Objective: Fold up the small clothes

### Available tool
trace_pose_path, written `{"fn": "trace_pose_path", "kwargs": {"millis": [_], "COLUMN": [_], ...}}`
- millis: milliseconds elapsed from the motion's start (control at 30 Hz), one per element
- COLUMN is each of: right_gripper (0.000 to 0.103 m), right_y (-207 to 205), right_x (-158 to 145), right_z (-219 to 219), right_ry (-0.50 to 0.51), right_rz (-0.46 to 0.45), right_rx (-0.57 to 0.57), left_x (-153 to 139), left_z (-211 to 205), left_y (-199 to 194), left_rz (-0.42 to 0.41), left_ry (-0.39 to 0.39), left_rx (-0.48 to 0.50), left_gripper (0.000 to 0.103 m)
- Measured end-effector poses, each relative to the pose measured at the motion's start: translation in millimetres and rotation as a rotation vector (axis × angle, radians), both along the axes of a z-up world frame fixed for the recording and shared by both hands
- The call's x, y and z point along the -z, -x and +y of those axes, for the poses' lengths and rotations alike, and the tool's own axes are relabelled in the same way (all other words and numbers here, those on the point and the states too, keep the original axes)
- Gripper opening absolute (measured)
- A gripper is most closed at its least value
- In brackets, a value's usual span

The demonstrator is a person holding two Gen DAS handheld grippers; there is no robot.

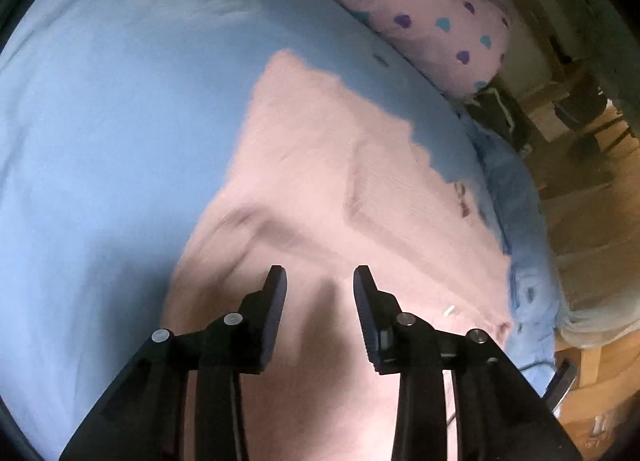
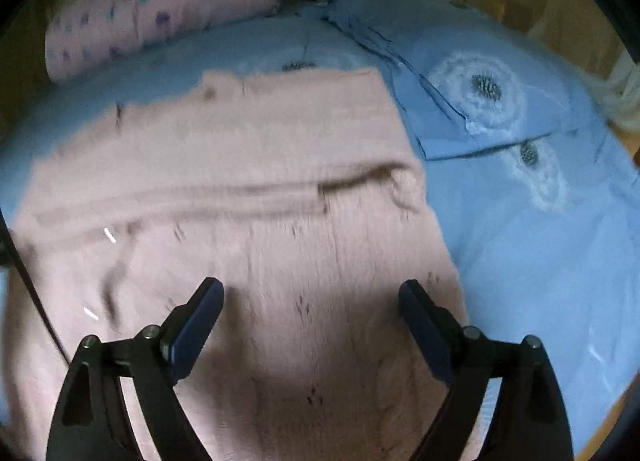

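pink garment: motion-blurred, folds unclear, bottom edge cut off | pillow: top cut off

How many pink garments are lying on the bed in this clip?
1. A single pink knit garment lies spread on the blue bedding, under both open hand-held grippers. The heart-print pink pillow at the bed's far edge is not clothing. Others may lie outside the views.
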State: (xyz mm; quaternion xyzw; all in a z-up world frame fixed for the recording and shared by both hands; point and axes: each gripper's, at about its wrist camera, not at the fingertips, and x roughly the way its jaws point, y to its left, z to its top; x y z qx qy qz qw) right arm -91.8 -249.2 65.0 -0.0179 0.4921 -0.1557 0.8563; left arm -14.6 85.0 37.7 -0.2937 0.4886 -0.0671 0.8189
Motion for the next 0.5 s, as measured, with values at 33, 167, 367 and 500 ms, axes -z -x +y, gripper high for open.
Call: {"fn": "trace_pose_path", "kwargs": {"millis": [33,167,367,500], "right_gripper": [0.092,0.098,0.1,0.1], "right_y": [2.4,18.8,42.1,69.9], "right_x": [1.3,2.6,1.3,-6.8], "right_z": [5.5,6.8,-11.9,-2.3], "right_ry": [0.025,0.015,-0.152,-0.125], "right_rz": [-0.001,0.032,0.095,0.076], "right_rx": [-0.015,-0.005,-0.024,-0.109], "left_x": [7.1,-3.9,-20.4,-18.9], "left_z": [2.0,13.3,-13.3,1.4], "left_y": [9.9,65.3,117.8,144.1], "left_rz": [0.014,-0.127,-0.163,-0.121], "left_ry": [-0.026,-0.113,-0.529,-0.396], "left_rx": [-0.007,-0.021,0.142,0.152], "left_gripper": [0.007,0.006,0.027,0.037]}}
